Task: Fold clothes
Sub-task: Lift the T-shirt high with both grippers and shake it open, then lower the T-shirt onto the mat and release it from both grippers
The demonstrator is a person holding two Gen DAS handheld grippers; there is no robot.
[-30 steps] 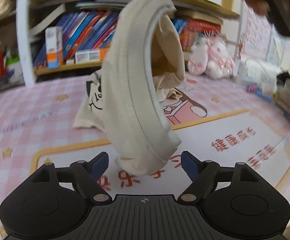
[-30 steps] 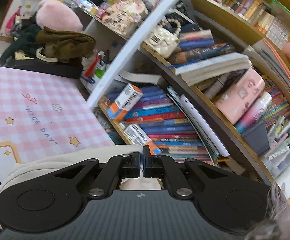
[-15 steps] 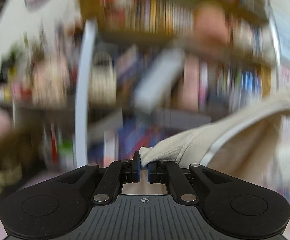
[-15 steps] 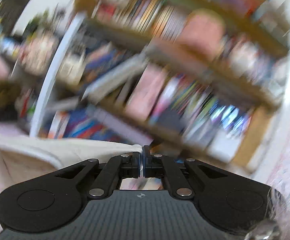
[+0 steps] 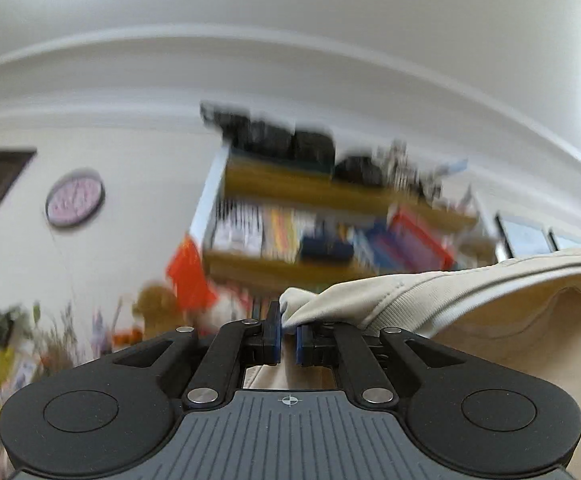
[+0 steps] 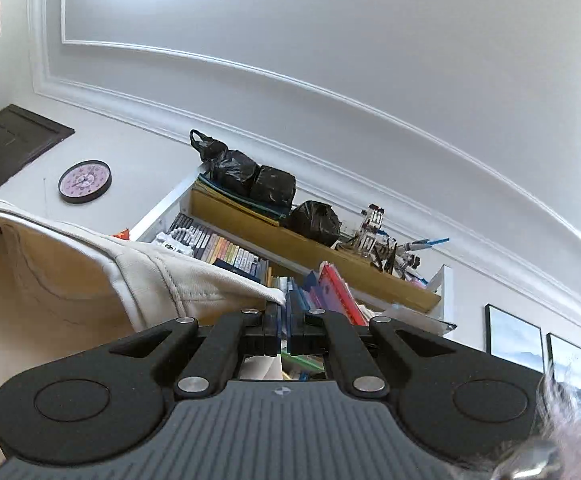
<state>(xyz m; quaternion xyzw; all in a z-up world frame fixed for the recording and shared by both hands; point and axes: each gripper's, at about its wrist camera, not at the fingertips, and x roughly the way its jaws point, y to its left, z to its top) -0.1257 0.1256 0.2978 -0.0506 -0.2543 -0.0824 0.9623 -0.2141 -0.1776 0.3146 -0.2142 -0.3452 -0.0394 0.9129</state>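
Since a second earlier: both tools had swung up from the pink checked surface, and the left tool (image 5: 288, 334), then spread wide below the hanging cloth, had closed on it.

Item: cream knit garment with ribbed, white-edged band (image 5: 470, 292), held aloft, stretched between the tools, its body sagging below the taut edge.
Left tool: pinching a small bunched tip of the cloth.
Right tool (image 6: 285, 330): jaws nearly together on the garment's opposite corner (image 6: 266, 294).
Handling, as judged: keep both grips level and the top edge tight so the cloth hung flat; the left hold looked shallow and might slip.
Surface: out of both views.
Room: white moulded ceiling, wooden bookshelf (image 6: 310, 248) topped with black bags (image 6: 250, 178), round purple wall clock (image 6: 85, 182), framed pictures (image 6: 514, 340). Left view blurred by motion.
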